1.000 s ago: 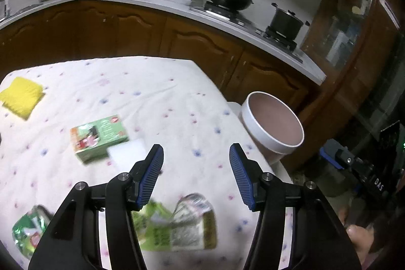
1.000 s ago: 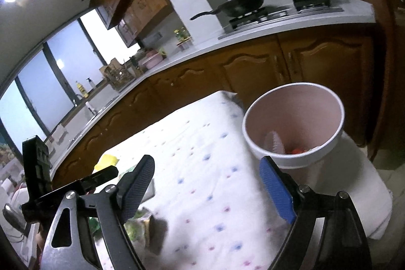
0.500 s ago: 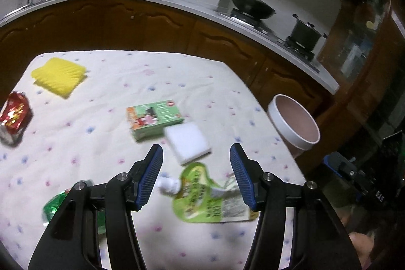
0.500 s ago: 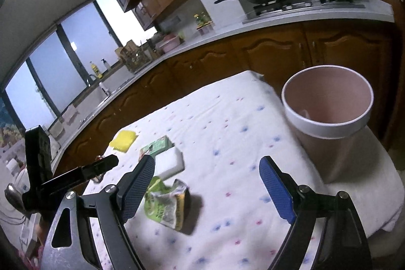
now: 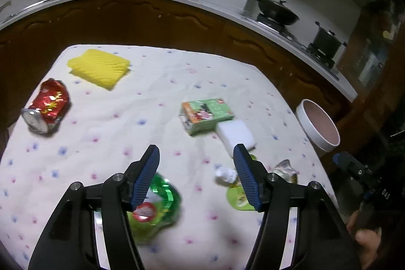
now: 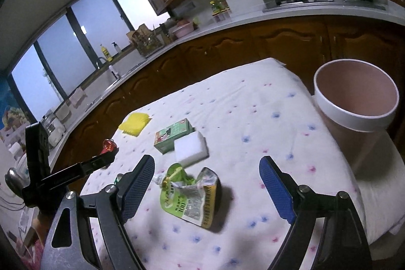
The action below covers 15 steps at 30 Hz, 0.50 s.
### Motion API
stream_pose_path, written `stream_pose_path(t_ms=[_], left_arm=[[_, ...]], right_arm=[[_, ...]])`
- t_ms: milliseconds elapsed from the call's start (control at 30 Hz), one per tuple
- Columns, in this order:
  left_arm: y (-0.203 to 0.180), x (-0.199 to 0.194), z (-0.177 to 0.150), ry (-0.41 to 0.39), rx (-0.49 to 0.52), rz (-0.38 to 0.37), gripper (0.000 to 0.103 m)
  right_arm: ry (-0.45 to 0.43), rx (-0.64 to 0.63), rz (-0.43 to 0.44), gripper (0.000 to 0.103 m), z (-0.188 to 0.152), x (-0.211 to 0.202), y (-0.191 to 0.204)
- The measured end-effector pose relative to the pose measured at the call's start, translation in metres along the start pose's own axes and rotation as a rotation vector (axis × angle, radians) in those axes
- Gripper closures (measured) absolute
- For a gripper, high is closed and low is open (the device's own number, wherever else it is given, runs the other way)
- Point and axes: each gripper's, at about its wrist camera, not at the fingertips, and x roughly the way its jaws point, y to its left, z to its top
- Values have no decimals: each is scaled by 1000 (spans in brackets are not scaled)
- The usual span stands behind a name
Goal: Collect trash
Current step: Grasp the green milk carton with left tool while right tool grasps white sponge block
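Each hand-held gripper, left and right, gapes wide, partly hiding blurred green wrappers.

Black wok and pot on stove, yellow sponge, white sponge

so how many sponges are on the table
2. A yellow sponge lies at the far left part of the table. A white sponge lies touching the green carton, nearer the bin. Others may be hidden behind the tongs.
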Motion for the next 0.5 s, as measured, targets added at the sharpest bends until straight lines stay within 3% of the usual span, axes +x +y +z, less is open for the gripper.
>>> stream_pose_path(t_ms=[267, 500], left_arm=[[12, 12, 15, 33, 39, 28, 32], [7, 43, 41, 119, 181, -5, 27]], right_arm=[[47, -52, 16, 17, 13, 29, 16], [156, -162, 6, 17, 33, 74, 33]])
